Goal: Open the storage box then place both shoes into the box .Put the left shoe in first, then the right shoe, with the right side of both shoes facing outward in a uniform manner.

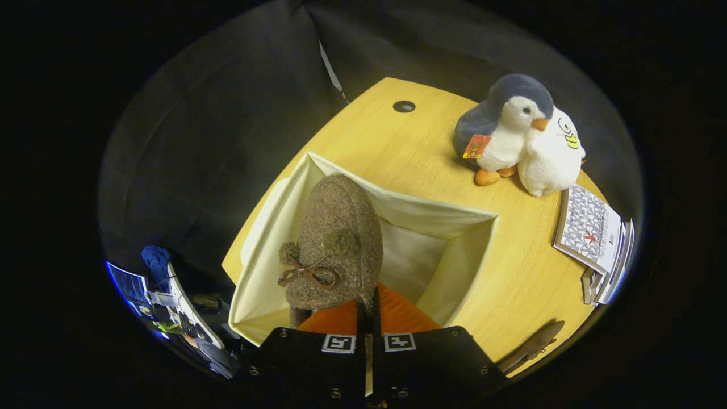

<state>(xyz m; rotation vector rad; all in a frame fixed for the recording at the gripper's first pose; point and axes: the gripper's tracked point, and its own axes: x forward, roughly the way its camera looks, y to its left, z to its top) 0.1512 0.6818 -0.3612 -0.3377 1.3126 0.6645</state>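
Note:
A brown fuzzy shoe point(335, 238) with a bow and two pom-poms hangs toe-first just ahead of my fingers, over the left part of the open cream fabric storage box point(431, 213). My gripper point(367, 304) is shut on the shoe's heel edge, with the fingers almost touching. The box interior to the right of the shoe is bare cream fabric. The second brown shoe point(534, 343) lies on the wooden table point(511, 284), to the right of my fingers near the table's front edge, partly cut off.
A grey and white penguin plush point(502, 128) and a white plush point(554, 156) stand beyond the box at the right. A stack of booklets point(593, 233) lies right of the box. A cable hole point(404, 106) sits at the table's far side.

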